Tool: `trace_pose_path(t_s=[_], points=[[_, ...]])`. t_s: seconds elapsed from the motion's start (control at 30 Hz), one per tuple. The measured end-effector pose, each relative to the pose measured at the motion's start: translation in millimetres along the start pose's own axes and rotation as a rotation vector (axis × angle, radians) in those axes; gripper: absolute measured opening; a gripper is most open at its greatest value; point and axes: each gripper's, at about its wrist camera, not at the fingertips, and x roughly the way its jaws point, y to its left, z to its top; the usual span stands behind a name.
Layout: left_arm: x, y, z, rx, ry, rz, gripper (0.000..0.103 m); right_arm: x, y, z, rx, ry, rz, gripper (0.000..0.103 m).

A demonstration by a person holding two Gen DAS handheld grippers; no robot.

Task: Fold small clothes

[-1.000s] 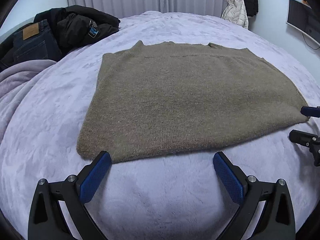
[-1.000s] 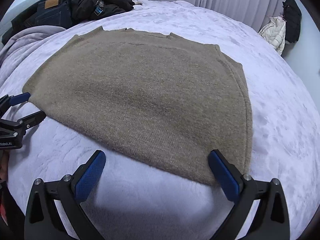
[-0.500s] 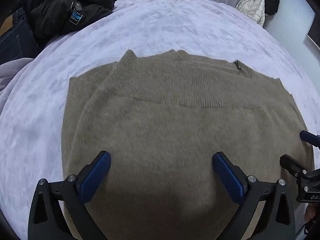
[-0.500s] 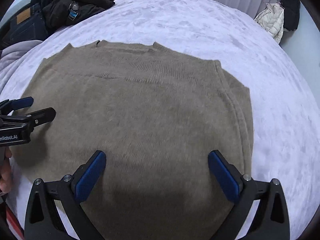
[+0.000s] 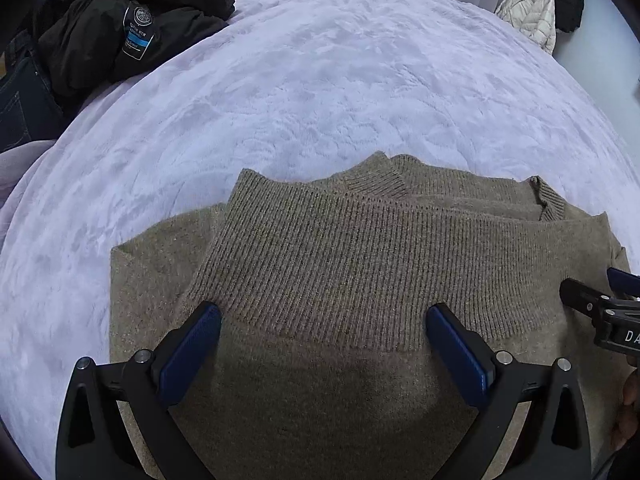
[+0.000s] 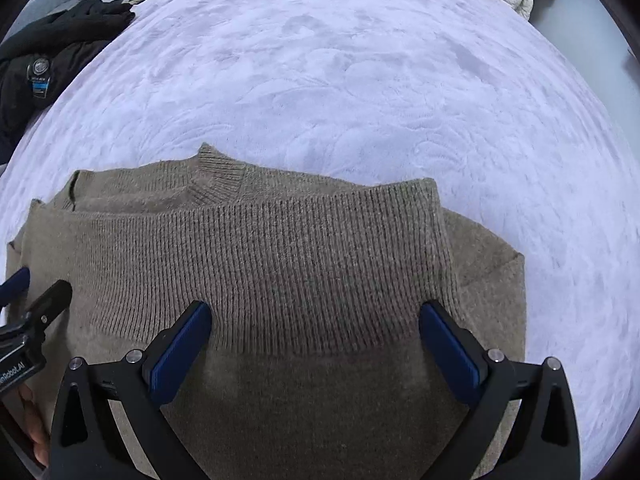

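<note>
Both tongs [image 5: 323,354] [image 6: 315,350] wide open above sweater [image 5: 360,260]

Each hand-held gripper, left [image 5: 323,354] and right [image 6: 315,350], was built of black angular frames fitted with blue ribbed pads [image 5: 191,354] and silver screws [image 5: 143,356]; white lettering was printed on the bodies.

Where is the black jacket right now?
The black jacket lies at the bed's far left edge in both views, beside dark jeans, well apart from the brown sweater.
</note>
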Motion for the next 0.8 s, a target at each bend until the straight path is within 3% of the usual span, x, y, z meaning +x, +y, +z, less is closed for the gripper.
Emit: trace_pose_path(t_s=[0.1,0.17,0.23,0.33,0.4,0.47,0.53,0.57,0.67,0.8], points=[[-23.4,0.8,7.6,-0.051,-0.049,-0.073,0.103,-11.4,3.8,-0.2,0.023,0.006,-0.025,0.103],[-33.3,-4.2,14.3,-0.058,-0.108,-0.086,0.103,-26.3,9.9,1.7,0.053,-0.062,-0.004,0.103],[-20.8,-10.6,23.5,-0.048,-0.073,-0.048,0.102,-31.7,26.0,5.4,0.043,-0.095,-0.006,0.103],[15.1,-0.4,25.5,-0.07,0.026,0.0,0.102,-8.3,44.7,10.1,0.017,-0.013,-0.054,0.102],[11.4,8.3,20.6,-0.06,-0.012,-0.049,0.102,-3.1,45.2,7.8,-0.013,-0.053,-0.063,0.102],[8.1,15.3,16.7,-0.026,-0.025,-0.019,0.102,-5.5,36.5,5.3,-0.006,-0.074,-0.037,0.102],[6.8,24.3,14.2,-0.029,-0.017,-0.059,0.102,-7.9,16.5,4.6,0.031,-0.079,-0.028,0.102],[3.5,28.1,13.8,-0.042,-0.014,-0.069,0.102,-6.7,3.8,6.5,0.055,-0.07,-0.059,0.102],[-25.4,30.6,3.4,-0.096,-0.05,-0.075,0.102,-18.1,-16.9,3.2,0.124,-0.063,0.014,0.102],[-63.0,20.1,-30.9,-0.062,-0.111,-0.077,0.102,-63.7,-1.4,-28.5,0.051,-0.173,-0.023,0.102]])
